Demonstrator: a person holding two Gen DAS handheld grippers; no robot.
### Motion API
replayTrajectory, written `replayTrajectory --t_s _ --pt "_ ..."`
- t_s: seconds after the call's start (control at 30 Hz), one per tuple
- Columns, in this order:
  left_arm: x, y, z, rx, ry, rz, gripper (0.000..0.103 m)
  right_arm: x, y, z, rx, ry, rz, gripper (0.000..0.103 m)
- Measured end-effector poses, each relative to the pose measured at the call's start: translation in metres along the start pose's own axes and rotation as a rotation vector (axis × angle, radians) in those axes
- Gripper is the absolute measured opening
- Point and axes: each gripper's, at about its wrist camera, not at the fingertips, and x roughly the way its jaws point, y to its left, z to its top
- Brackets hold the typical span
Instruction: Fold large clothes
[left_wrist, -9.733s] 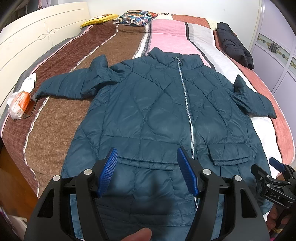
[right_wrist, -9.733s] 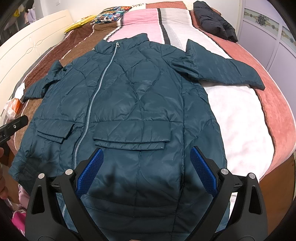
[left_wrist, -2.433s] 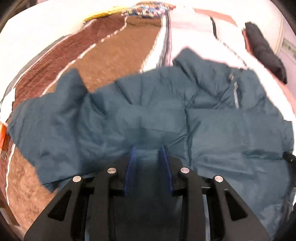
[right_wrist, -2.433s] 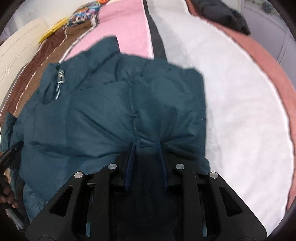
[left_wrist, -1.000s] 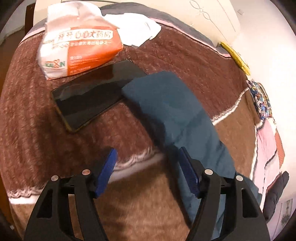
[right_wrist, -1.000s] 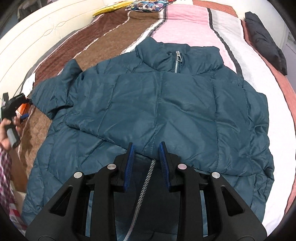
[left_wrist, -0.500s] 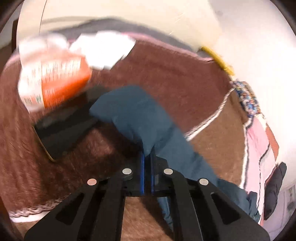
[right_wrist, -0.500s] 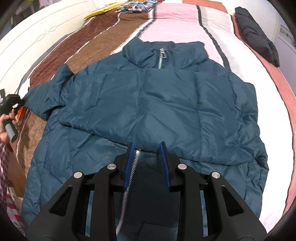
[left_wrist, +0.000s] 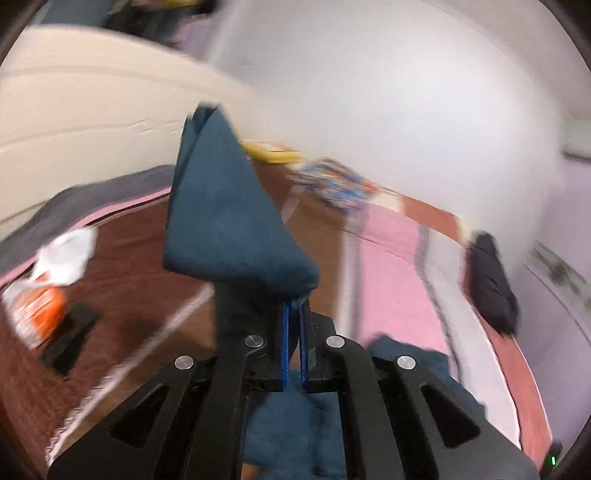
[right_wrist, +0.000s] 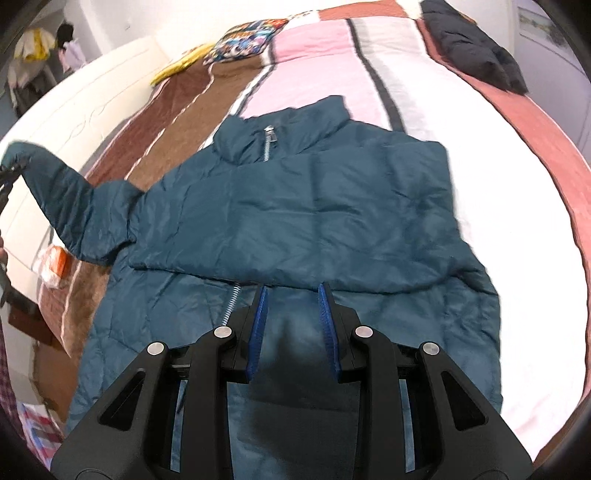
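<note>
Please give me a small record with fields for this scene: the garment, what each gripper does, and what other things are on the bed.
garment: teal jacket, on bed
sleeve: lifted off bed
left gripper: shut on sleeve cuff
right gripper: open, above jacket
also on bed: black garment, patterned pillow, orange packet

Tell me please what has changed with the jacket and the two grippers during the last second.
The left gripper shut on the jacket sleeve and raised it off the bed. The right gripper opened slightly, its fingers now apart and gripping nothing. The jacket body stays flat with its lower part folded up, collar toward the pillows.
</note>
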Motion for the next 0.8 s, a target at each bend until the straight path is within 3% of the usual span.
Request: replayTrajectory --t_s 0.23,0.4,0.57,0.8 --pt "-0.006 -0.134 -0.055 0.211 0.091 -0.239 0.004 -0.033 -0.051 -0.01 0.076 -0.034 -0.018 0.03" --pt "0.022 -0.206 -0.132 0.29 0.247 -0.365 0.004 -0.045 -0.085 -0.02 0.135 -0.037 -0.04 0.031" --pt "0.06 -0.236 -0.222 0.348 0.416 -0.348 0.004 -0.043 -0.108 -0.029 0.175 -0.026 -0.045 0.032" --pt "0.079 -0.242 -0.276 0.497 0.527 -0.239 0.01 -0.027 -0.117 -0.028 0.242 0.007 0.034 0.034"
